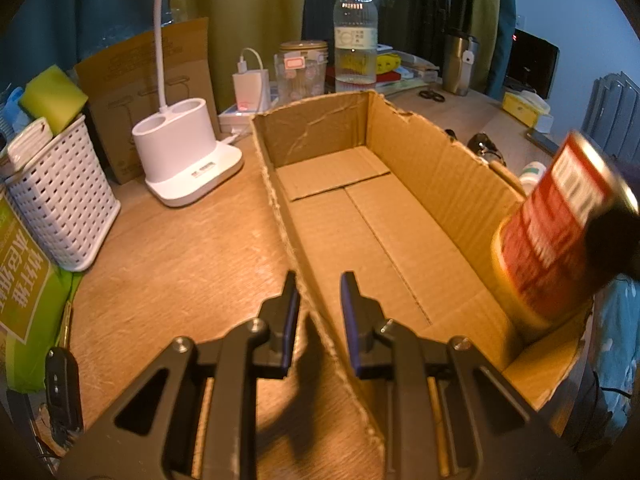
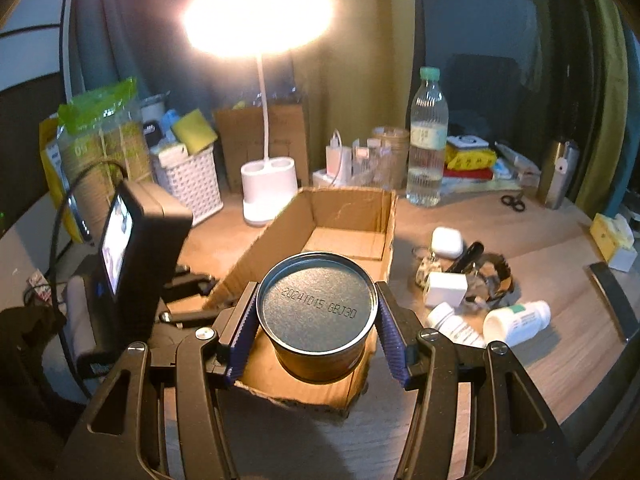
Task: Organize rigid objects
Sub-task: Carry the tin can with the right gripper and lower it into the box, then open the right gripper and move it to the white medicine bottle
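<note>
One cardboard box (image 1: 380,216) serves as my landmark; it lies open-topped on the wooden desk (image 1: 180,248), flaps lining its floor and nothing resting on that floor that I can see. Beyond the box's far end stand the white lamp base (image 1: 188,156), a water bottle (image 1: 355,32) and a white woven basket (image 1: 60,196) off to its left side. At the box's near end I hold the red-labelled can (image 2: 316,316), tilted, partly over the near corner and above the box floor. My right gripper (image 2: 316,322) is clamped on the can, its blue pads pressed to either side of the can body. My left gripper (image 1: 319,312) straddles the box's left wall near the front; its jaws stand slightly apart, the wall edge between them, and I cannot tell whether they touch it. To the box's right lie two white pill bottles (image 2: 516,320) and an earbud case (image 2: 447,242).
</note>
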